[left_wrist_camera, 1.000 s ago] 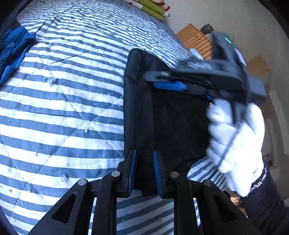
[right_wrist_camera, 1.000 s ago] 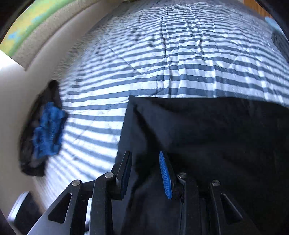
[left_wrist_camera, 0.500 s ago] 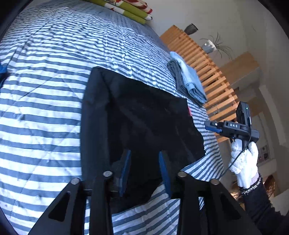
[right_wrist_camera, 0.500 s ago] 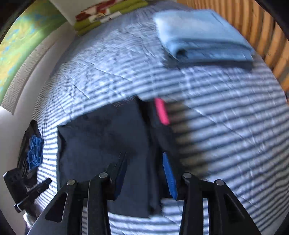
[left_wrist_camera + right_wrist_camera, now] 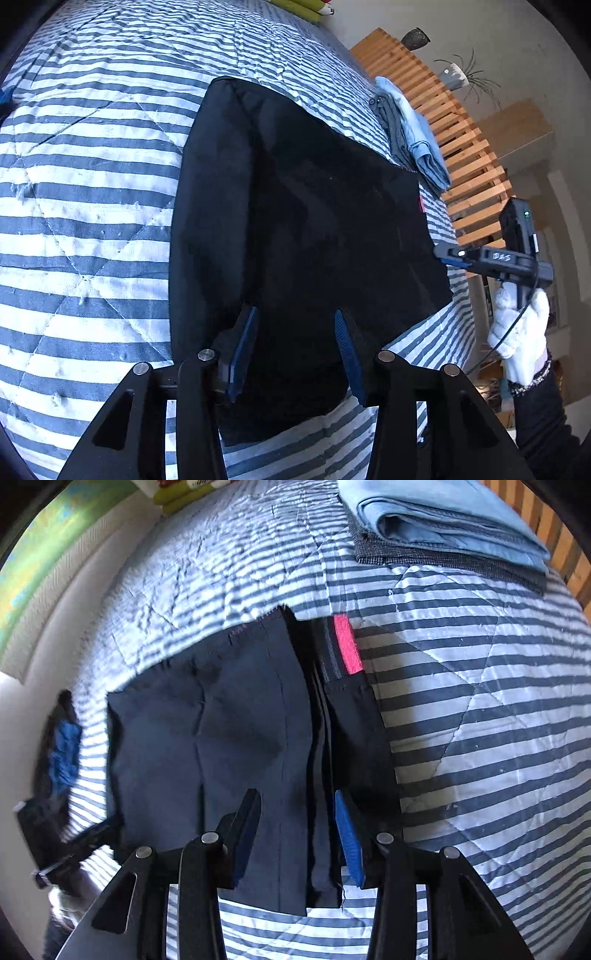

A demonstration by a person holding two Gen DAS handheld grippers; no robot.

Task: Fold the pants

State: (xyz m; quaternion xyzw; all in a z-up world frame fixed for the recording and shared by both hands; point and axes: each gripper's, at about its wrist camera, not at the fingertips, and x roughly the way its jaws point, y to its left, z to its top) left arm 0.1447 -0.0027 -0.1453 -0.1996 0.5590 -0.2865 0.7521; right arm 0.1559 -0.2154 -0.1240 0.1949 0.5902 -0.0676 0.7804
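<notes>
Change: left claw [image 5: 295, 350] has just been opening, let go of black pants [image 5: 295, 229] — right claw [image 5: 295, 834] pulled back, narrowing slightly, spread, gripping nothing.
Pants: folded flat on striped quilt [image 5: 480, 720].
Room: folded stack [image 5: 443, 520] near slatted footboard [image 5: 461, 147].

Each gripper consists of black angular linkage arms with triangular cut-outs, joined by round silver pivot screws. The two fingers of the left gripper [image 5: 295, 347] carry blue ribbed pads; the right gripper [image 5: 295, 830] has the same construction. Seen from the left wrist view, the right gripper's black body bears white lettering and a small green indicator light. A thin black cable runs down past the white knitted glove [image 5: 519, 332]. The sleeve [image 5: 543, 417] is dark.
</notes>
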